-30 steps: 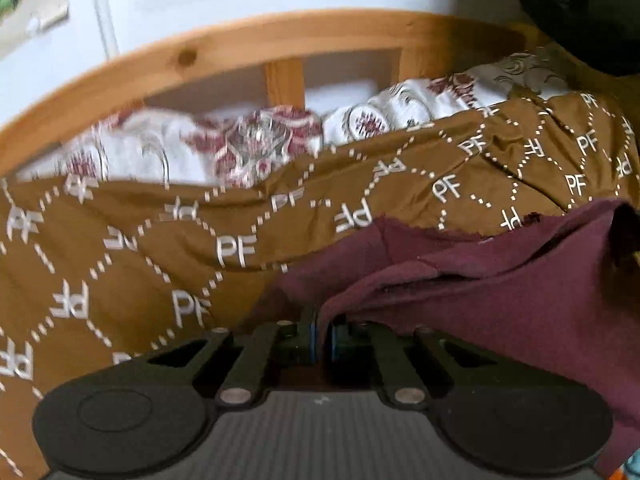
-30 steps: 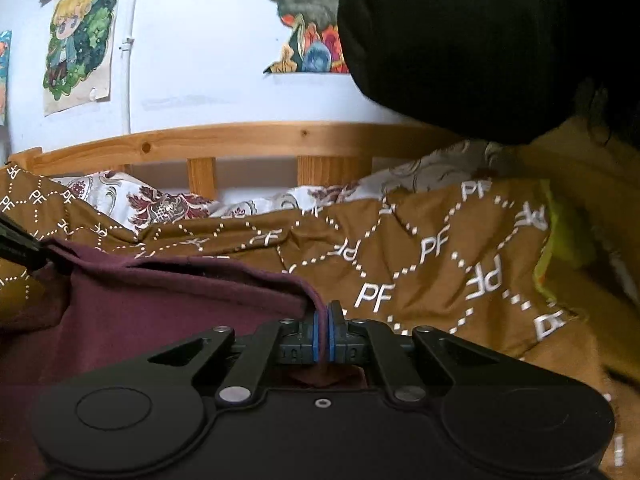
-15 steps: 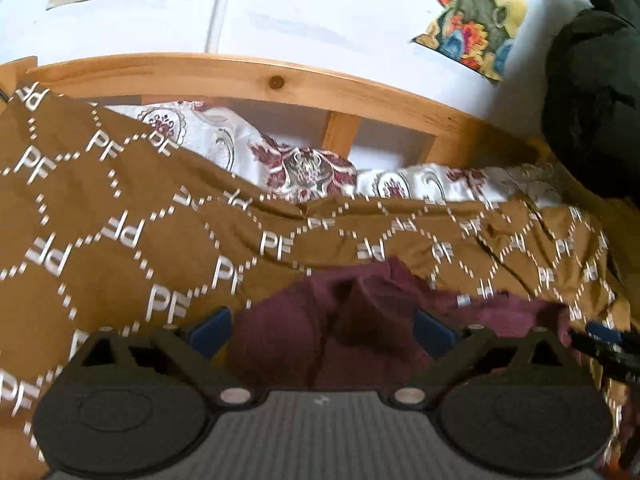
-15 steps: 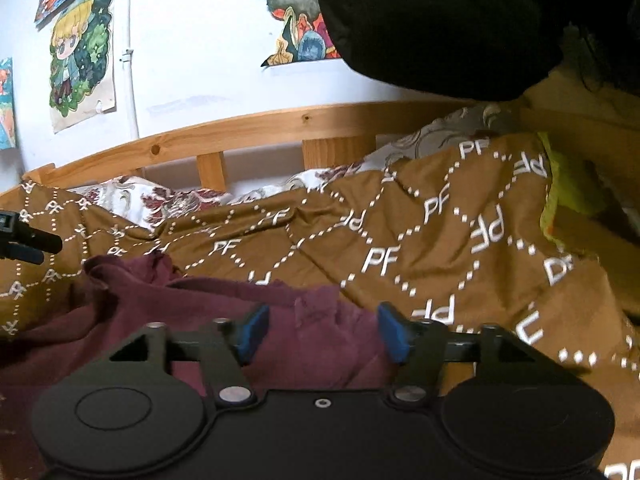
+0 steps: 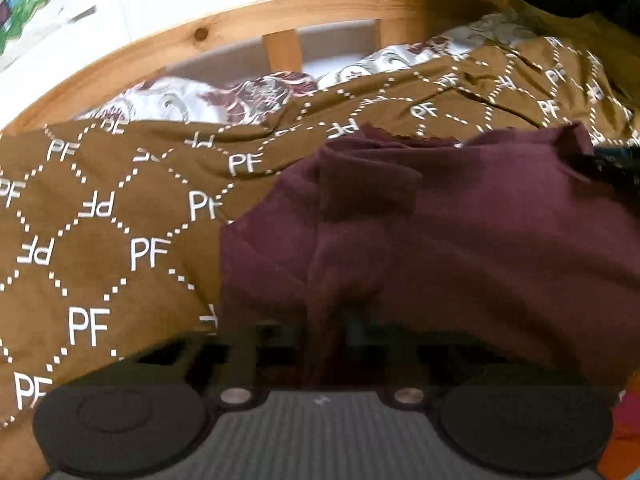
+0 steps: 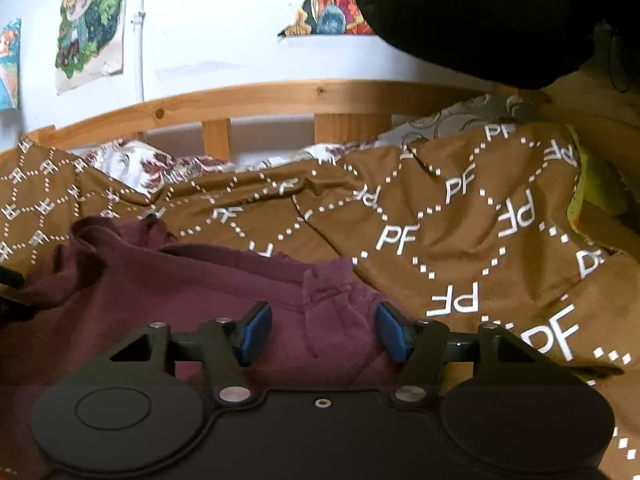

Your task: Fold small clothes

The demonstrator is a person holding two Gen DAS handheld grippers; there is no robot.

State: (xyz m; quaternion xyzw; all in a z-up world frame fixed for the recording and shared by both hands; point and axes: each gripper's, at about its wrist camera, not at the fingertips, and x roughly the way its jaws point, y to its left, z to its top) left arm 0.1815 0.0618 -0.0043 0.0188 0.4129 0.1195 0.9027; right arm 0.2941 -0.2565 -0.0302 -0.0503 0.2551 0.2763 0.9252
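A home bedroom: a pine bed rail point(image 6: 280, 98) crosses the scene, with a brown "PF" print blanket point(image 6: 460, 216) spread in front of it, floral bedding point(image 6: 136, 164) bunched against it, and cartoon posters point(image 6: 90, 20) taped to the white wall above it.

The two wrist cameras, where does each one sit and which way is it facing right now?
Left wrist: sits on the left tool, faces the headboard across the maroon garment; its fingers are blurred, the right tool's tip shows at right.
Right wrist: sits on the right tool, open over a garment bunch, faces the same headboard and posters.
Shared: garment, brown blanket, pillow, headboard.
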